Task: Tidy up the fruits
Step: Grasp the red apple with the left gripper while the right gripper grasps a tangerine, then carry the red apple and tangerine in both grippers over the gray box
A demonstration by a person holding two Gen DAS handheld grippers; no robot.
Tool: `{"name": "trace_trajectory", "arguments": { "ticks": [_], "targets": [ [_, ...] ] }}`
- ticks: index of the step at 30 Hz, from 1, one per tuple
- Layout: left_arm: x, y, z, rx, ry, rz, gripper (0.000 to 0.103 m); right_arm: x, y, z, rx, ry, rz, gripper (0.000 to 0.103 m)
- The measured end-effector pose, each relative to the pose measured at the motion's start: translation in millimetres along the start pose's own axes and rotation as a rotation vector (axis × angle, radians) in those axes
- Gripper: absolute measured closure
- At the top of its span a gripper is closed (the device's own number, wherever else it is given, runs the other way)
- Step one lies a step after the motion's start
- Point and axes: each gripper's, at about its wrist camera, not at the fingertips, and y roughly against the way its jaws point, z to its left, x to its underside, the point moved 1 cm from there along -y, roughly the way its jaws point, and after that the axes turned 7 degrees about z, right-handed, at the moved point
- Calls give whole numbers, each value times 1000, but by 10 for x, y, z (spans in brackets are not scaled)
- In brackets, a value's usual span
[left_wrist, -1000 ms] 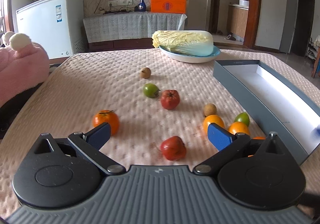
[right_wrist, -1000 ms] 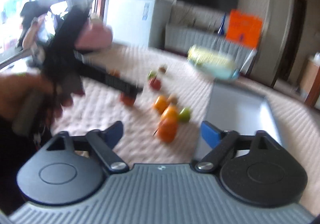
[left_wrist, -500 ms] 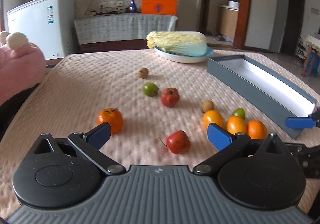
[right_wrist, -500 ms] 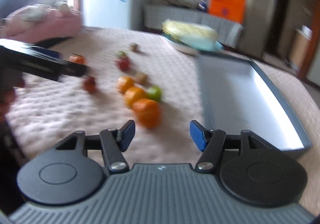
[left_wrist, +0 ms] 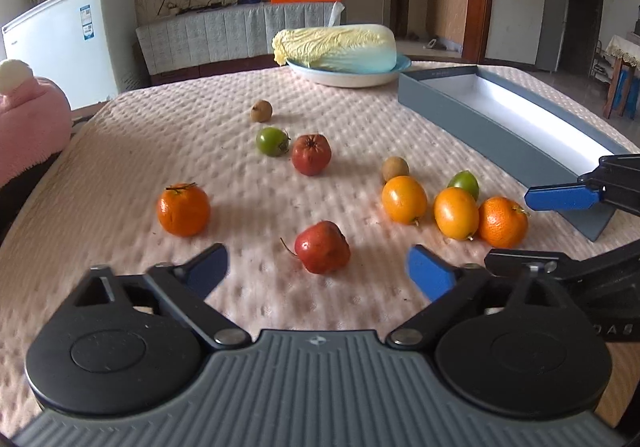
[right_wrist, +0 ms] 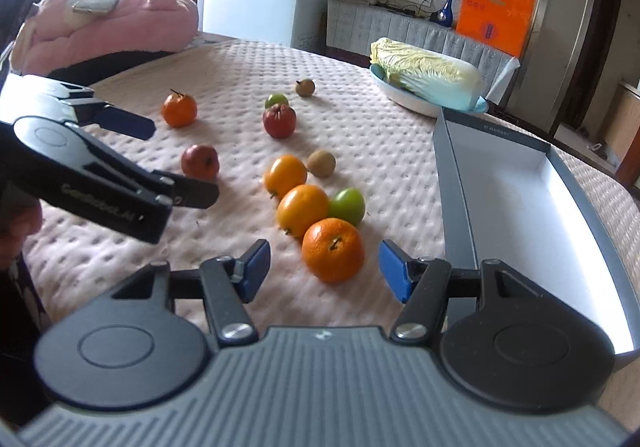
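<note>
Several fruits lie on the pink quilted table. In the left wrist view my left gripper (left_wrist: 317, 270) is open, with a red apple (left_wrist: 322, 247) just ahead between its fingers. In the right wrist view my right gripper (right_wrist: 323, 269) is open, its fingers on either side of an orange (right_wrist: 333, 249). Behind that orange lie two yellow-orange fruits (right_wrist: 303, 210), a green fruit (right_wrist: 347, 204) and a brown kiwi (right_wrist: 321, 163). A grey box (right_wrist: 452, 207) with a white inside, holding nothing, lies to the right. The right gripper also shows in the left wrist view (left_wrist: 560, 231).
Farther back lie another orange (left_wrist: 183, 210), a red apple (left_wrist: 311, 154), a green fruit (left_wrist: 272, 141) and a small brown fruit (left_wrist: 261, 110). A plate with a cabbage (left_wrist: 336, 49) stands at the far edge. A pink plush (right_wrist: 104, 23) sits off the left side.
My right gripper has swung in from the left and come down close to the nearest orange, now between its fingers. My left gripper has stayed over the near red apple.
</note>
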Motion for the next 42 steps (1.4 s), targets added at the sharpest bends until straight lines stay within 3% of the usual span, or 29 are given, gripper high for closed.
{"name": "trace_trajectory", "arguments": {
  "ticks": [6,20,27,33,37,42],
  "targets": [
    [-30,-71,42,-7,21,24,12,18,-39,-26,18,-36,13,40],
    [0,-86,101,42,18,38,30,8,-93,36,47,-30,20,41],
    [16,-74,138,61,7,30,34,-9,-107,19,50,-32,19,43],
    [-9,-104,124,75,-8,20,46,-25,-127,30,43,-33,23,52],
    [-29,-134,135,90,-7,19,58,-31,-130,25,33,-37,28,64],
    [-28,-133,141,95,-11,18,70,-41,-127,3,23,-42,34,65]
  ]
}}
